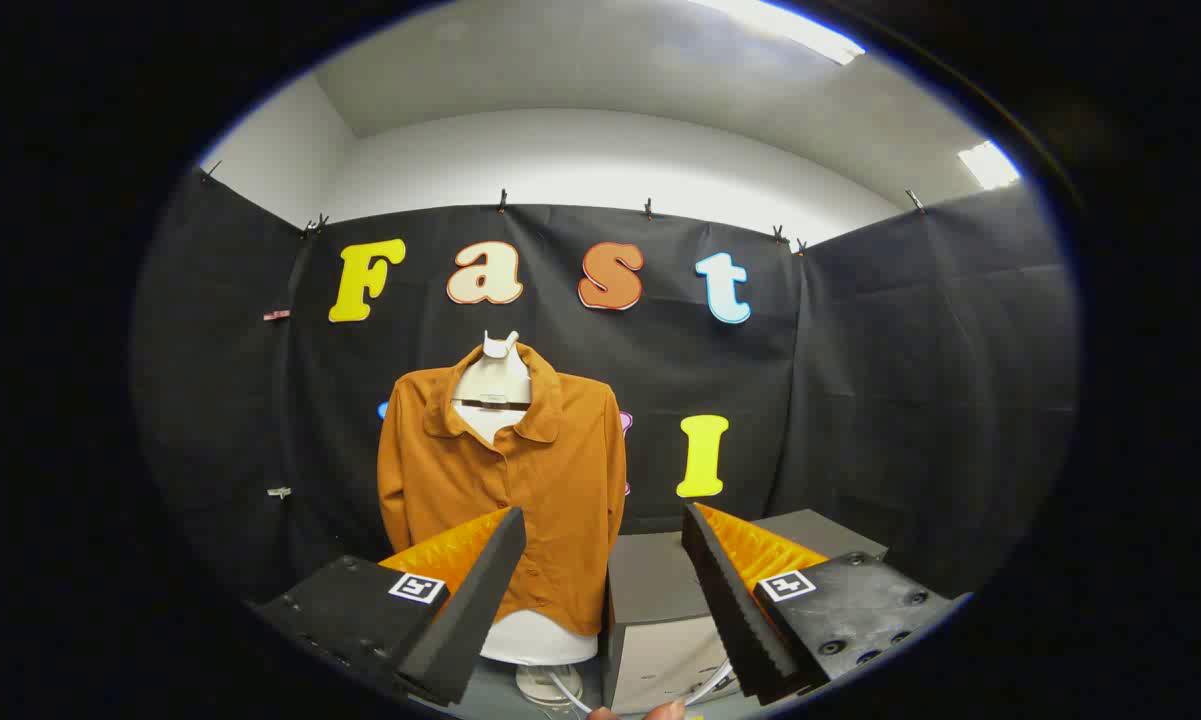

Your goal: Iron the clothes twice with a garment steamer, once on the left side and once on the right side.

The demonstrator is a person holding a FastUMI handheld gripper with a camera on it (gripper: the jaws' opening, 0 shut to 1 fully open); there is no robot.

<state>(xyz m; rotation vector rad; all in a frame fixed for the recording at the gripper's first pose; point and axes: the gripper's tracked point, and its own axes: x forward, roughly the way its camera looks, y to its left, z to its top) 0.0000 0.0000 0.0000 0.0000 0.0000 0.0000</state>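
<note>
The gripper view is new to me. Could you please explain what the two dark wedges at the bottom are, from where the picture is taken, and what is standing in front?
The picture comes from a fisheye camera that rides on a hand-held gripper and looks forward along it. The two dark wedges are its fingers, with foam pads on their inner sides. They stand wide apart and hold nothing. Beyond them, an orange shirt hangs on a white mannequin torso that stands on a grey table. Beside the shirt, ahead of the right finger, stands a grey box. A white cable lies at its foot. A fingertip of a person shows low between the fingers. I cannot pick out the steamer.
</note>
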